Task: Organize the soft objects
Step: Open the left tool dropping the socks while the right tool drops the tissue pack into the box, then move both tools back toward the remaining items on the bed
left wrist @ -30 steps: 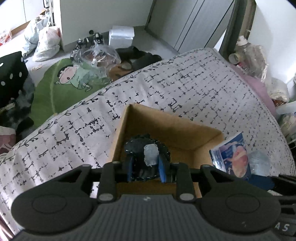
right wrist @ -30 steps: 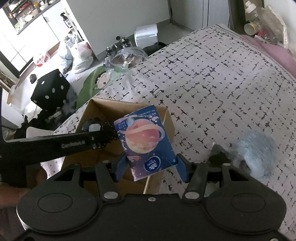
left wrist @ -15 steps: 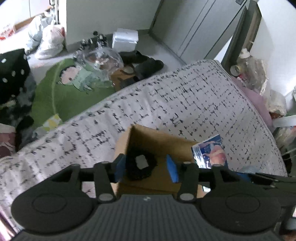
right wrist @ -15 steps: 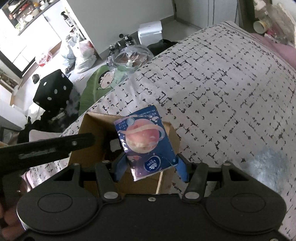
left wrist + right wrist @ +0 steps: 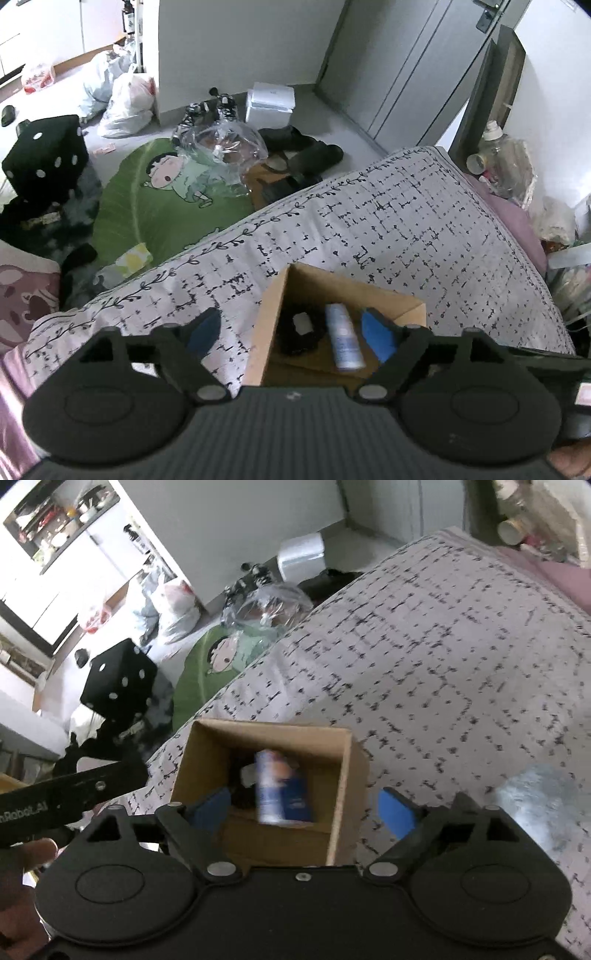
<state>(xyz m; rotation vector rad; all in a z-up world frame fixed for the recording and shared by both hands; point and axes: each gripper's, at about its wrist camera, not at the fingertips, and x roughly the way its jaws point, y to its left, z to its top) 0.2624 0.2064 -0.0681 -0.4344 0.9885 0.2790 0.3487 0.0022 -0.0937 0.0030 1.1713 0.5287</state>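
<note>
Both claws hang wide open over the bed with nothing in them. The left gripper [image 5: 291, 334] has just been spreading its blue pads, one over the bedspread and one over the cardboard box [image 5: 271, 306]; between them there is only air and the box below. The right gripper [image 5: 306, 808] has just been opening too, and the tissue pack [image 5: 280, 786] sits blurred inside the box under it, free of both pads. In the left wrist view the pack [image 5: 344, 338] lies on the box floor just right of a black fuzzy item [image 5: 300, 328] with a pale tag. To the right of the box, on the patterned bedspread [image 5: 461, 657], rests a pale blue fluffy thing [image 5: 535, 805]. Farther off, past the bed's edge, lie a green cartoon cushion [image 5: 155, 206], a black dice cushion [image 5: 46, 157] and a white box [image 5: 269, 105] on the floor.
</note>
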